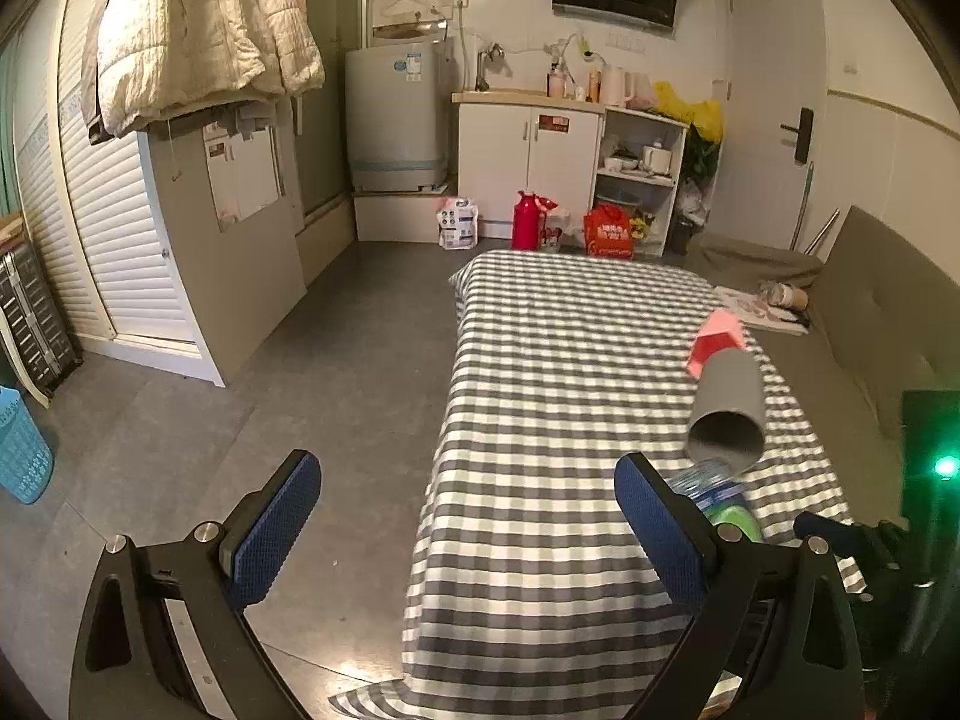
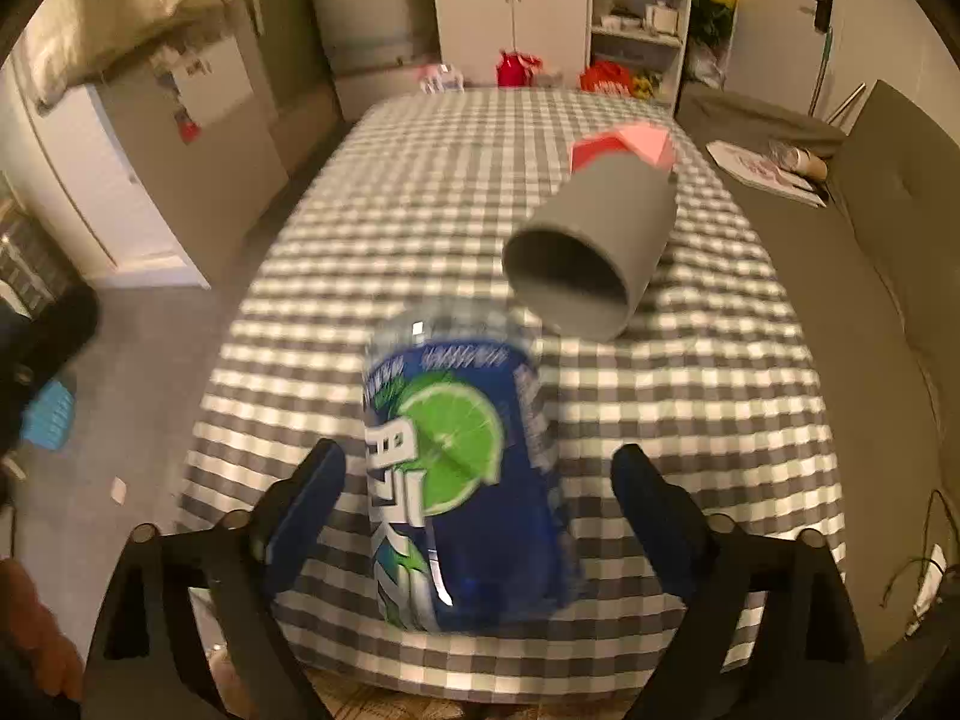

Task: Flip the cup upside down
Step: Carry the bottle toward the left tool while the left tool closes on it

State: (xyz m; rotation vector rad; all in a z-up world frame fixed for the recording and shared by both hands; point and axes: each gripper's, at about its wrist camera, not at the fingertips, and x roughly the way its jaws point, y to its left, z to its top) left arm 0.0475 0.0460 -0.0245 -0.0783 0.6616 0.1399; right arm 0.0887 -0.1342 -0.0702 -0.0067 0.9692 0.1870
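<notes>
Lying on its side on the checked cloth of the desk, right of centre in the right wrist view: the grey cup, mouth turned toward the camera, base pointing up-frame at a pink and red box just behind it. Showing again at the right edge of the left wrist view, low and small.

Standing wide apart and holding nothing: the fingers of the right hand-held gripper, with a blue bottle lying between them but apparently untouched, though blur is making contact hard to rule out. Hanging off the desk's left side, over the floor: the left hand-held gripper, also spread open and empty.

Judging the step as the approach to the cup, with nothing yet grasped. Doing it well probably meaning: clearing the bottle first by going over or right of it, closing across the cup's grey wall near mid-body rather than the rim, lifting a little, then rolling the wrist until the mouth is facing the cloth and setting it down flat, away from the box.

Reading on the bottle label: large white characters beside a green lime slice, too smeared to spell out. No writing showing on the cup.
</notes>
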